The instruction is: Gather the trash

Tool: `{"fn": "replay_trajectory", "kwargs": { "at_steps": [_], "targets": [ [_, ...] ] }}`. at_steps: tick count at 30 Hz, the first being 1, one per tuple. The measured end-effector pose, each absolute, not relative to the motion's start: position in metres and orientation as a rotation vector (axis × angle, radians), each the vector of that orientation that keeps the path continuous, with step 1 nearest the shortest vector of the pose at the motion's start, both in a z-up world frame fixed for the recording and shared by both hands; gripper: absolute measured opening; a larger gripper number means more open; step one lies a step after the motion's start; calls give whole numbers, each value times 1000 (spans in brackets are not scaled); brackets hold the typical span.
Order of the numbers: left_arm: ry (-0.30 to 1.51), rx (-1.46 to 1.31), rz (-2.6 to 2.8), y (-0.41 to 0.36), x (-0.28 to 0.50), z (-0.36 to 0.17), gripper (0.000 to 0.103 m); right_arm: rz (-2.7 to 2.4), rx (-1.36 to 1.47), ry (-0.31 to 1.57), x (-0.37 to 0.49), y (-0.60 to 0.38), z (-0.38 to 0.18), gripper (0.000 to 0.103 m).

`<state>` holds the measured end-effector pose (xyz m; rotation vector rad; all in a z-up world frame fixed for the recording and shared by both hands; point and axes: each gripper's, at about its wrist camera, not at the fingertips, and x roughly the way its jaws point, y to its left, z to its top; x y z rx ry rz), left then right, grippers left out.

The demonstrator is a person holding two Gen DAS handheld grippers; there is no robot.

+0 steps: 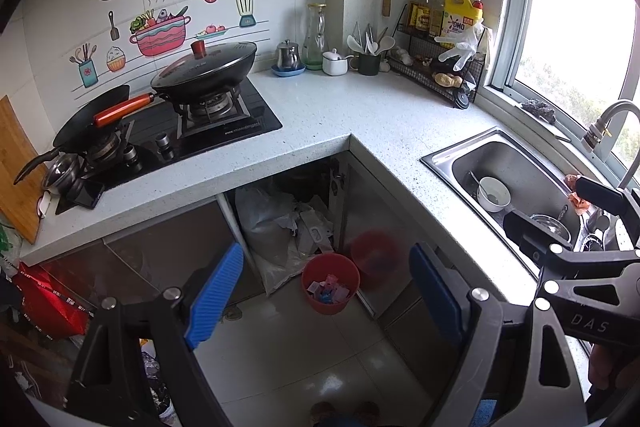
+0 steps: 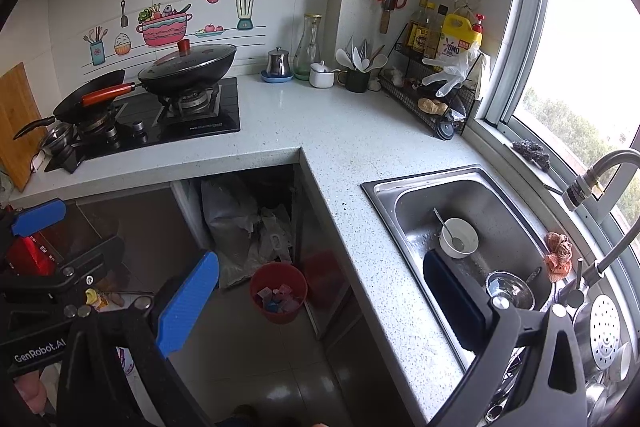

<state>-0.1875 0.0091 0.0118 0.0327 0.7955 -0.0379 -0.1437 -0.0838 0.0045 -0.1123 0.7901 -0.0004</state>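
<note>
step: start of collect-trash, judged; both tools hang above the kitchen floor, nothing picked up yet.
left gripper (image 1: 324, 291): jaws wide apart, blue pads (image 1: 216, 293) bare, nothing between them, touching nothing.
right gripper (image 2: 320, 303): jaws also wide, empty; its right finger sits in front of the sink (image 2: 384, 189) in the picture, contact cannot be told, looks like just overlap.
trash bin: red bin (image 1: 330, 283) on the floor, ahead of and below the left gripper, framed between its pads; paper and wrapper scraps inside. Seen from the right gripper it sits ahead and slightly left of centre.
behind bin: open cupboard under the counter corner, plastic bags (image 1: 276, 223) stuffed inside, just behind the bin.
loose trash: none clear on the countertop (image 1: 360, 115); crumpled orange-pink thing (image 2: 557, 253) on the sink edge, right of the right gripper, could be a rag, cannot tell.
far: stove with wok (image 1: 208, 71), rack with bottles by the window.
next move, judged: pick a target first; bin is low, so a long reach down is needed, approach from above with jaws spread over the rim or the scraps.
risk: thin bin may tip if pinched on one side.
</note>
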Motion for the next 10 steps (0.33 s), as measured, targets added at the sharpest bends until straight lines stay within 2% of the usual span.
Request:
{"fn": "replay_trajectory", "kwargs": {
  "at_steps": [10],
  "targets": [
    [798, 40, -45, 7, -188, 8, 84, -5, -112, 800, -144, -84, 2, 102]
  ]
}}
